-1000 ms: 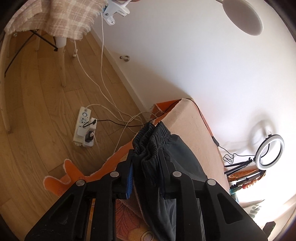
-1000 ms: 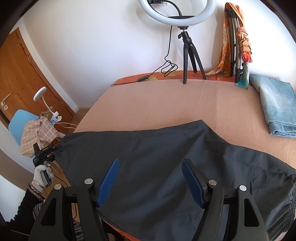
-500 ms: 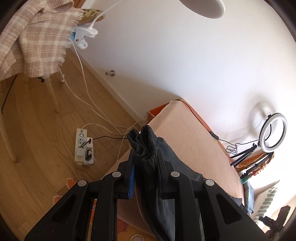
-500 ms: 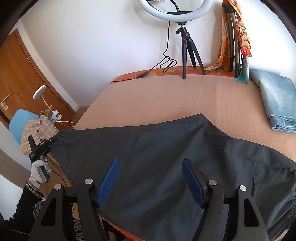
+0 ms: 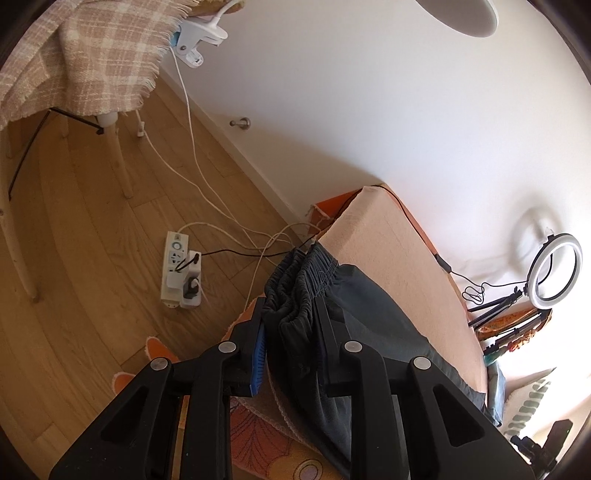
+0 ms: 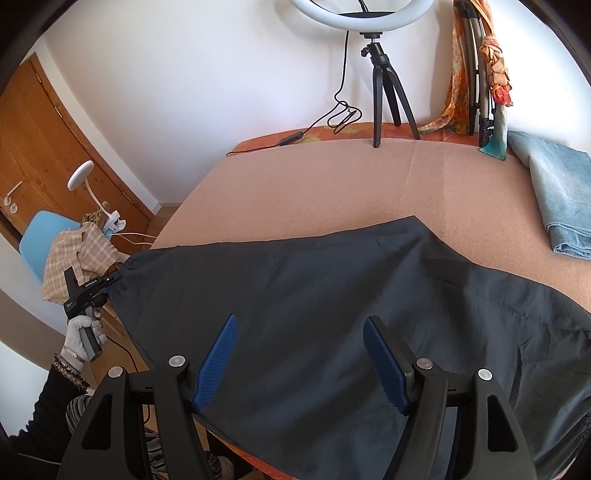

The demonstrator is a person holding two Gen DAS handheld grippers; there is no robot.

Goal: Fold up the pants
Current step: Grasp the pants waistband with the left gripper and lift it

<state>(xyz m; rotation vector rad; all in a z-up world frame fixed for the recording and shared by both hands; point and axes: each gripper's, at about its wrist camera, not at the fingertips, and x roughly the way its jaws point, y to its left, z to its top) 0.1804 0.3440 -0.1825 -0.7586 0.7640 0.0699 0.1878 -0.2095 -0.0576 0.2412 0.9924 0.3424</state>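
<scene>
The left hand-held gripper (image 5: 291,325) pinches the gathered waistband of the dark pants (image 6: 332,306), and its jaws have just been easing apart a little, with the bunched elastic between them. In the right wrist view it holds that end at the left edge of the bed (image 6: 332,184), likely to pull the cloth taut so it lies flat before a fold. A gloved hand (image 6: 83,338) grips its handle. The right hand-held gripper (image 6: 301,356) hangs over the middle of the pants with its two blue pads spread wide, pinching nothing; it looks ready to come down on the near edge, though that is a guess.

The pants lie spread across the peach-coloured bed, waistband off the left edge, legs running to the right. The count: one pair of dark pants, two hand-held grippers, one folded pair of jeans (image 6: 554,199) well apart at the far right, probably already done. Beyond that, one ring light (image 6: 362,11) on a tripod by the wall, one power strip (image 5: 177,273) on the floor, one checked blanket (image 5: 81,55) draped over a chair.
</scene>
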